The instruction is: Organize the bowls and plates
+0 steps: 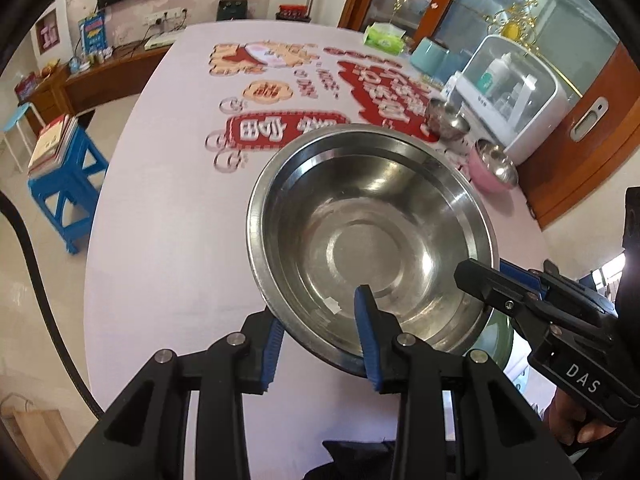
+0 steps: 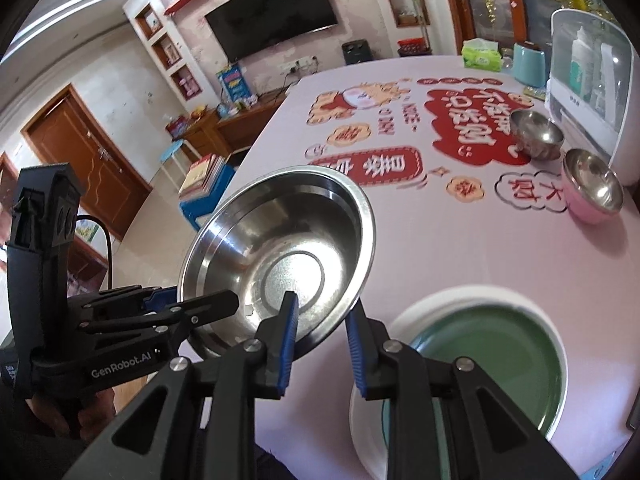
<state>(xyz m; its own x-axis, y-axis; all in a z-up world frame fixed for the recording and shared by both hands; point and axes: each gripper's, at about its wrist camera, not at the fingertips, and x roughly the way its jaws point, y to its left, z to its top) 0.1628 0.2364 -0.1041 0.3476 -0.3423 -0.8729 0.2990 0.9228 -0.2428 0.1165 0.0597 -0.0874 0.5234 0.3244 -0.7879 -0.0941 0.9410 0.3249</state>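
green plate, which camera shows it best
The right wrist view: the green plate lies mostly open to sight, resting on a white plate. The left wrist view shows only a green sliver behind the steel bowl.

Silver steel basin point(image 2: 276, 256), green plate point(image 2: 492, 364), pink bowl point(image 2: 592, 188), pink tablecloth point(image 2: 460, 248) with red print.

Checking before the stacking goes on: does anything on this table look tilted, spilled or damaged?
Only the big steel bowl is tilted, because both grippers hold its rim, the left gripper and the right gripper. The small steel bowl and pink bowl sit upright. No spill or damage shows.
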